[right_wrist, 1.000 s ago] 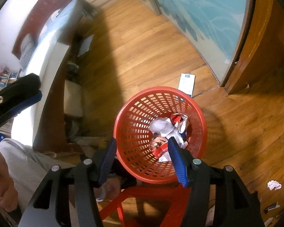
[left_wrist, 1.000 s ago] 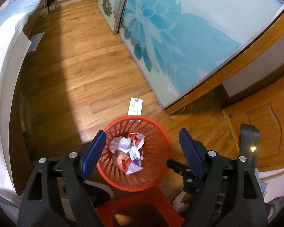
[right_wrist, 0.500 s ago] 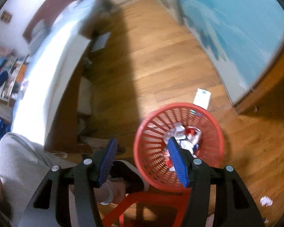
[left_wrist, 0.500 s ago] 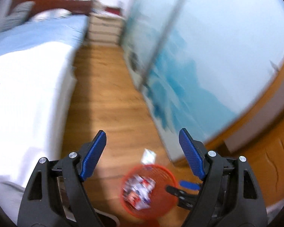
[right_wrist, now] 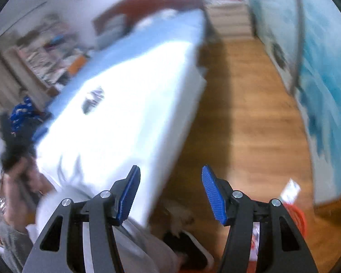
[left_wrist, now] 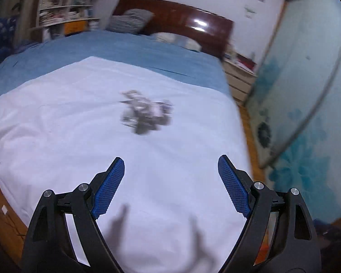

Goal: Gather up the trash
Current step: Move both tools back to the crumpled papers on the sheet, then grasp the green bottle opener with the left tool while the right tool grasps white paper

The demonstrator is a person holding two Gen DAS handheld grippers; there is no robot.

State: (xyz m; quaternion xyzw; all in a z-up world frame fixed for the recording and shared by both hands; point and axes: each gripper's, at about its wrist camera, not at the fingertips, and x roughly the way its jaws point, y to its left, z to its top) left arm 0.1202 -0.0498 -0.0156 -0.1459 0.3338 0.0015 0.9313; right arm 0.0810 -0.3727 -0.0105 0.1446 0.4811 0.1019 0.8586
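1. The bed (left_wrist: 147, 159) fills most of my left wrist view, with a white sheet spread over a blue cover; in the right wrist view it runs along the left, beside a strip of bare wooden floor (right_wrist: 250, 113).
2. The red basket (right_wrist: 299, 218) shows only as a sliver of rim at the lower right of the right wrist view, partly hidden behind my right hand-held gripper. Something white and red seems to lie inside it, but too little shows to say how full it is.
3. A crumpled grey-and-white piece of trash (left_wrist: 145, 113) lies on the white sheet, near the middle of the bed and well ahead of my left hand-held gripper. It is blurred, so I cannot tell what it is made of.
4. A small white packet (right_wrist: 291, 188) lies on the floor just beyond the basket, so I judge at least 2 pieces are left to collect.
5. My left hand-held gripper (left_wrist: 170, 182) is spread wide above the sheet and grips nothing.
6. My right hand-held gripper (right_wrist: 170, 193) is also parted and carries nothing, hanging over the bed's near corner.
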